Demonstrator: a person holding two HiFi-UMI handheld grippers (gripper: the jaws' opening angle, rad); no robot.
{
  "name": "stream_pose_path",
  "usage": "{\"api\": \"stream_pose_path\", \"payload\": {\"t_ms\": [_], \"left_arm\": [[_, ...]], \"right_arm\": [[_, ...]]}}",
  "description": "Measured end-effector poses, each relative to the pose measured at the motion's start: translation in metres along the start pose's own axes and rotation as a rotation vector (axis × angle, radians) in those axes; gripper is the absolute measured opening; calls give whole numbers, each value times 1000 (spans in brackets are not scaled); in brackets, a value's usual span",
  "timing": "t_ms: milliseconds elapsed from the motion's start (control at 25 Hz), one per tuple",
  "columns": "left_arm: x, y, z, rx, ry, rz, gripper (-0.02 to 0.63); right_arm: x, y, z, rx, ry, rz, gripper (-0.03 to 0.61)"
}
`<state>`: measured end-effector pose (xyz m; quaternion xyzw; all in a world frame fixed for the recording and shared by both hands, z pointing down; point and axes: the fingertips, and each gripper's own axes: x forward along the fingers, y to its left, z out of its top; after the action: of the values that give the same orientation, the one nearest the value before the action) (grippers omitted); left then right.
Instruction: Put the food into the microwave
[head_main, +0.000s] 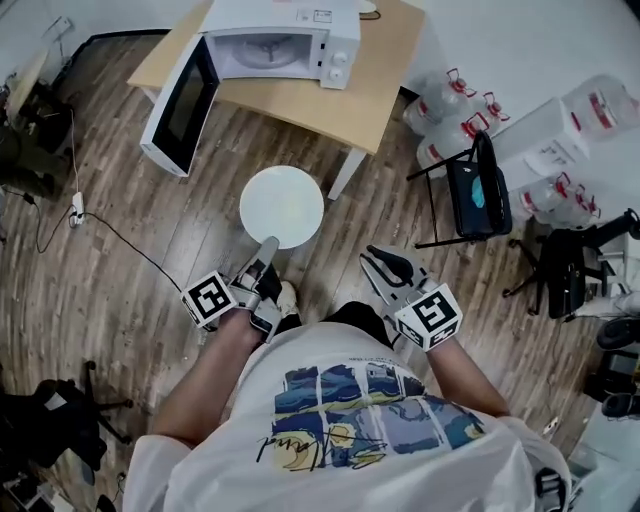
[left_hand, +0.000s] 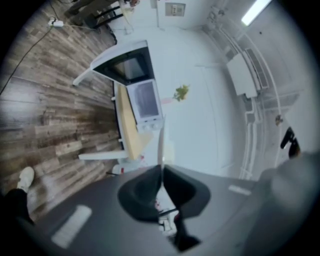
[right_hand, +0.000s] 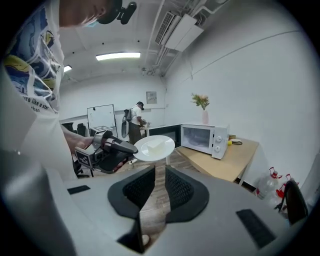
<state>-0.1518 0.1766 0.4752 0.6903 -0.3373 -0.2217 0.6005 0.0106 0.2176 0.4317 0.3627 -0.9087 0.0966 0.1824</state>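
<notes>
A round white plate (head_main: 282, 207) hangs level above the wooden floor, and my left gripper (head_main: 268, 248) is shut on its near rim. In the right gripper view a pale piece of food (right_hand: 156, 144) lies on the plate (right_hand: 165, 150). From the left gripper view the plate (left_hand: 161, 145) shows edge-on between the pressed jaws. My right gripper (head_main: 385, 262) floats to the right of the plate, apart from it, its jaws slightly open and empty. The white microwave (head_main: 285, 40) stands on the wooden table (head_main: 320, 100) ahead, its door (head_main: 180, 105) swung wide open to the left.
A black folding chair (head_main: 470, 190) and several water jugs (head_main: 450, 110) stand right of the table. Cables (head_main: 75, 210) trail over the floor at left. An office chair (head_main: 565, 265) sits far right. Another person (right_hand: 135, 122) stands at the room's back.
</notes>
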Motion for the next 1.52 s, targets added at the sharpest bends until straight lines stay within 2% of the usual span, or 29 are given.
{"api": "stream_pose_path", "payload": {"t_ms": [160,240,600,880,1200,1520], "left_arm": [[32,1,37,-14,-1,-39,20],[45,6,50,-22,-13,-24,20],[127,21,113,-28,-96,8,20],[187,44,163,-33,-172,30,20],[250,65,223,-72,-215,49,20],[312,92,291,-66,-181,65,20]], "right_arm": [[21,-10,15,16,-2,-10,55],[26,-22,14,16,8,-8,57],[68,-125,29,2,3,42,104],[96,-199,40,-21,0,105,104],[121,-249,44,28,41,45,100],[147,-282,76,70,28,-94,97]]}}
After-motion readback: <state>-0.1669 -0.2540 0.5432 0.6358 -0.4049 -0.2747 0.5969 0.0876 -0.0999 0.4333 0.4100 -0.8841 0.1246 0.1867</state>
